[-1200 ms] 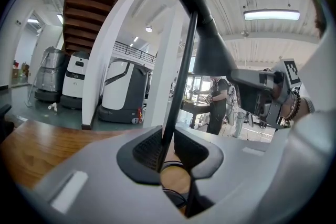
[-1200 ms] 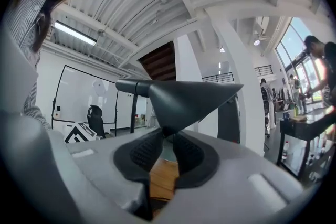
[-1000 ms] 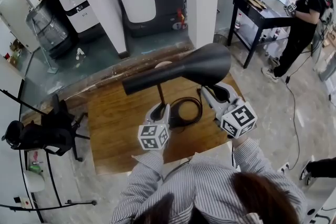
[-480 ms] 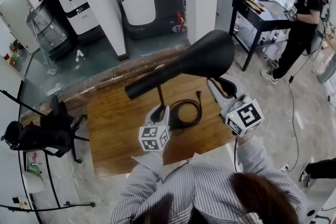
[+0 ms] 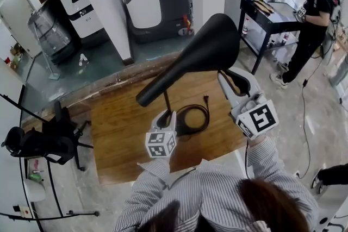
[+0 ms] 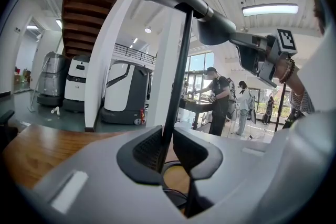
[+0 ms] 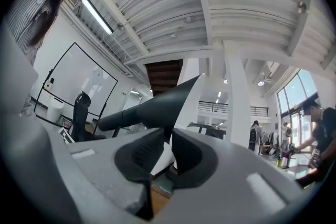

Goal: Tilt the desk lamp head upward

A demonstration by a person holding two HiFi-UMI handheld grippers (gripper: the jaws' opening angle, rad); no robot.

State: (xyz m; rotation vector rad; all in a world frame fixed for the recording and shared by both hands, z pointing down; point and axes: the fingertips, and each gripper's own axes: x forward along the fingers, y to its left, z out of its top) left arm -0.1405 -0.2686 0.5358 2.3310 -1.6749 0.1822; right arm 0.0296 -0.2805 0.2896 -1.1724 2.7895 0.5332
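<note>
Tilting is well along: lamp head [image 5: 198, 60] angles up, wide end high, above the worktop [image 5: 119, 133] middle. Clamped on that end is the right hand-held gripper [image 5: 231, 80]. The left hand-held gripper [image 5: 165, 117], jaws just closing, pinches the stem [image 5: 166, 100]. Remaining: final angle, release.

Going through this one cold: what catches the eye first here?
The black lamp head, tilted steeply with its wide end up, dominates the centre above the wooden table. The right hand-held gripper is clamped on its rim at right, while the left hand-held gripper, whose jaws have just been closing, pinches the thin lamp stem below.
</note>
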